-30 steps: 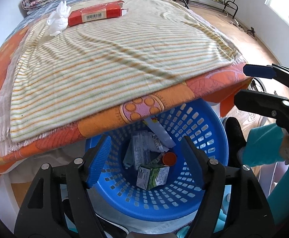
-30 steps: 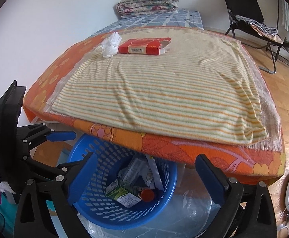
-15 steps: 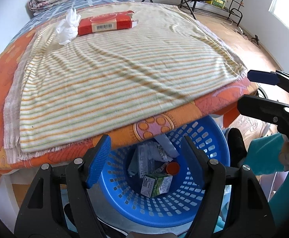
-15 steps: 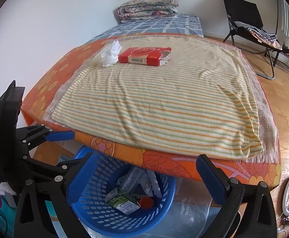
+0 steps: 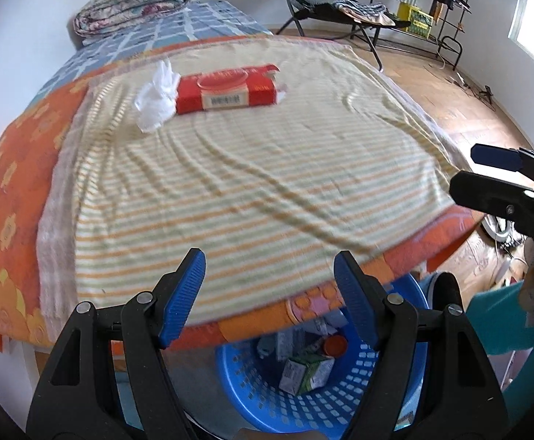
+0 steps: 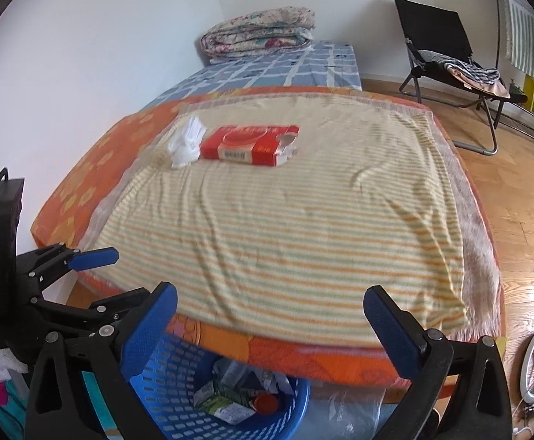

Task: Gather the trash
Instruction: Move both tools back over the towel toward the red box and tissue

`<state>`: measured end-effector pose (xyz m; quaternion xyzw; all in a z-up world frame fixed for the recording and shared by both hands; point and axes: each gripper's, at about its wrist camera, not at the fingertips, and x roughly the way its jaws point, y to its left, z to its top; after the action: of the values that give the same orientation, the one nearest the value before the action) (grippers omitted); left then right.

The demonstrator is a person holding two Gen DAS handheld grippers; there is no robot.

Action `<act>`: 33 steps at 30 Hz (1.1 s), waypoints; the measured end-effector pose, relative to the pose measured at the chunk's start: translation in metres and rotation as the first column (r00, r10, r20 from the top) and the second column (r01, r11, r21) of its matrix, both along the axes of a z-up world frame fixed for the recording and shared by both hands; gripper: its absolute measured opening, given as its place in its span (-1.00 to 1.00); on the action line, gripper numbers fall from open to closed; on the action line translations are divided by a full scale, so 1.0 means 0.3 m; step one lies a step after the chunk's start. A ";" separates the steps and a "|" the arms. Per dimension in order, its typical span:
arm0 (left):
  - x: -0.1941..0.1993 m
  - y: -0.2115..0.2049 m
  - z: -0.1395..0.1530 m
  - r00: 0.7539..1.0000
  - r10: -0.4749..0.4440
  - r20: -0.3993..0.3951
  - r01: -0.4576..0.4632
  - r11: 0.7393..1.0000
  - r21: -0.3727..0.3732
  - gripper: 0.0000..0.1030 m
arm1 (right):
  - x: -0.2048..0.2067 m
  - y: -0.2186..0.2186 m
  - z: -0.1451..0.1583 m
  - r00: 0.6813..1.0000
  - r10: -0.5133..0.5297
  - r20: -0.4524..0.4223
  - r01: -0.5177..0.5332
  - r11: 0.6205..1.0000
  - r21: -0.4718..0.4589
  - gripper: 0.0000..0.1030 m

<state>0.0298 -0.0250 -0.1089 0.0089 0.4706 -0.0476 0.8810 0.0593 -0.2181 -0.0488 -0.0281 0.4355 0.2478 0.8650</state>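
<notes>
Both the left gripper point(image 5: 268, 293) and right gripper point(image 6: 270, 321), spread and empty, have risen from the blue basket point(image 5: 387, 385).

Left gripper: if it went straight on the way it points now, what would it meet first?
Probably the striped blanket near the bed's edge. The left gripper is open and empty; depth is unclear.

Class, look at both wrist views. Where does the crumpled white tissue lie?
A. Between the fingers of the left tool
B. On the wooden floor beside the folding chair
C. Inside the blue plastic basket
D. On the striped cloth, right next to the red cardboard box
D: the crumpled white tissue sits on the striped yellow cloth against the end of the flat red cardboard box, far from the blue plastic basket.
</notes>
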 end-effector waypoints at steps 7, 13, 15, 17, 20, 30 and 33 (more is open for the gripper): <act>0.081 0.048 0.037 1.000 0.016 0.026 -0.017 1.000 0.022 0.46 | 0.100 0.031 0.036 0.999 -0.009 0.042 0.010 1.000 -0.027 1.00; 0.152 0.136 0.053 0.997 0.064 0.036 -0.065 0.998 0.021 0.46 | 0.212 0.059 0.056 0.999 -0.008 0.035 0.007 1.000 0.014 1.00; 0.180 0.178 0.055 0.996 0.086 0.032 -0.086 0.996 0.005 0.46 | 0.264 0.067 0.059 1.000 -0.018 0.022 0.017 0.999 0.035 1.00; 0.206 0.215 0.057 0.993 0.111 0.035 -0.111 0.994 0.003 0.45 | 0.310 0.077 0.060 0.999 -0.029 0.014 0.028 0.998 0.053 1.00; 0.239 0.268 0.052 0.988 0.149 0.030 -0.149 0.989 -0.015 0.46 | 0.382 0.098 0.054 0.999 -0.044 0.006 0.044 0.996 0.072 1.00; 0.378 0.362 0.031 0.982 0.187 0.034 -0.186 0.981 -0.048 0.46 | 0.580 0.174 -0.024 0.993 0.004 -0.121 0.020 0.980 0.198 0.94; 0.430 0.366 0.017 0.982 0.185 0.038 -0.184 0.982 -0.036 0.46 | 0.629 0.184 -0.062 0.986 0.010 -0.168 0.030 0.972 0.231 0.83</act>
<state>0.1589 0.0847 -0.1038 -0.0480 0.4504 0.0267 0.8911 0.2480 -0.1629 -0.0673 0.0967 0.4750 0.2943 0.8237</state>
